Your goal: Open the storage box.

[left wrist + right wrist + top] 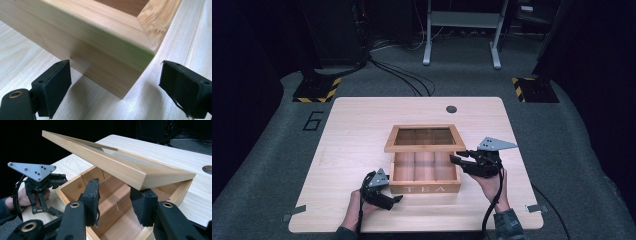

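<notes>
The left gripper [384, 192] is seen just left of the box's [425, 188] front-left corner, low over the table [352, 125]. In the left gripper view its jaws are spread wide to either side of that corner [140, 75], with nothing between them. The box, lettered TEA, is placed at the table's middle, its compartments exposed. Its glass-paned lid [424, 138] is raised and tilted back over the rear edge. The right gripper [459, 160] is held at the box's right side; its jaws are parted under the lid's edge [140, 178], one pad [143, 203] just beneath it, nothing clenched.
</notes>
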